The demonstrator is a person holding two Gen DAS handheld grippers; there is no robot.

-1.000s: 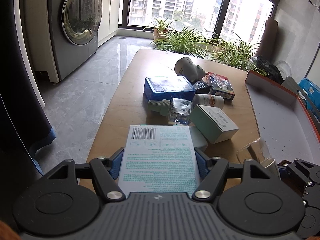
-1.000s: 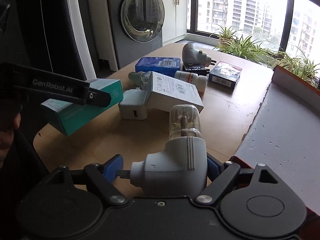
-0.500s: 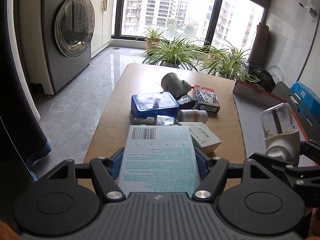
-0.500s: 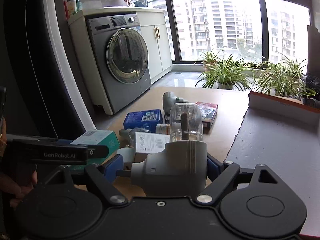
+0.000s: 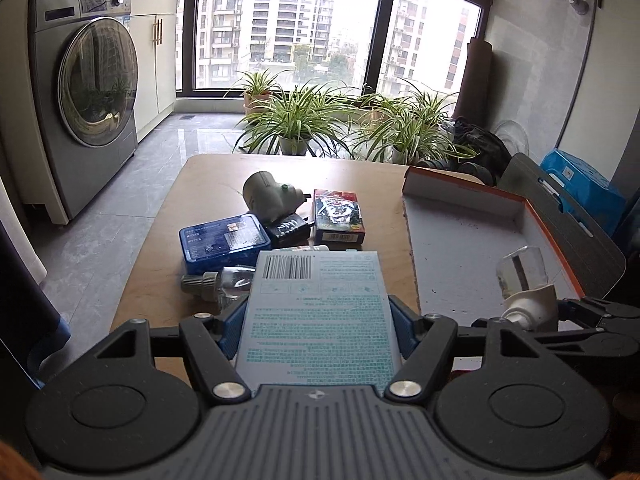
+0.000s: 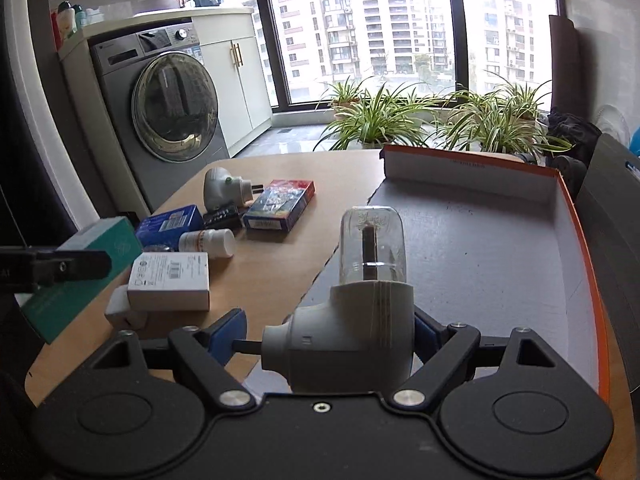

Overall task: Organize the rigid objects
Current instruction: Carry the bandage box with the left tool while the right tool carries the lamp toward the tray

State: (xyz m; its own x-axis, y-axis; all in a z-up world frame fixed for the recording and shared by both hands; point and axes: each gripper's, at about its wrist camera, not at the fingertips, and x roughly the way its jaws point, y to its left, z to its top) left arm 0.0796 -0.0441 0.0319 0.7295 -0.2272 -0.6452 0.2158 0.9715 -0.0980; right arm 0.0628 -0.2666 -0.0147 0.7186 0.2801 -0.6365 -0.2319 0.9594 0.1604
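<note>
Holding a teal box (image 5: 318, 312) in your left gripper (image 5: 318, 320), you have its blue pads pressed against both long sides, barcode end pointing away from you over the near edge of the table (image 5: 380, 200). Your right gripper (image 6: 328, 330) is clamped on a white plug-in device (image 6: 352, 336) with a clear glass dome (image 6: 372, 248) standing upright on top; one pad meets its metal prong on the left, the other its rounded body on the right. That device hangs above the boundary between the table and the grey tray (image 6: 500, 248) with the orange rim, which lies on the right part of the table. On the table to the left of the tray lie a blue tin (image 5: 224, 240), a second white plug-in device (image 5: 268, 196) on its side, a colourful card box (image 5: 339, 216), a small white bottle (image 6: 208, 242), a white carton (image 6: 170, 280) resting on a white charger (image 6: 120, 310), and a clear bottle (image 5: 222, 282) on its side just beside the tin.
</note>
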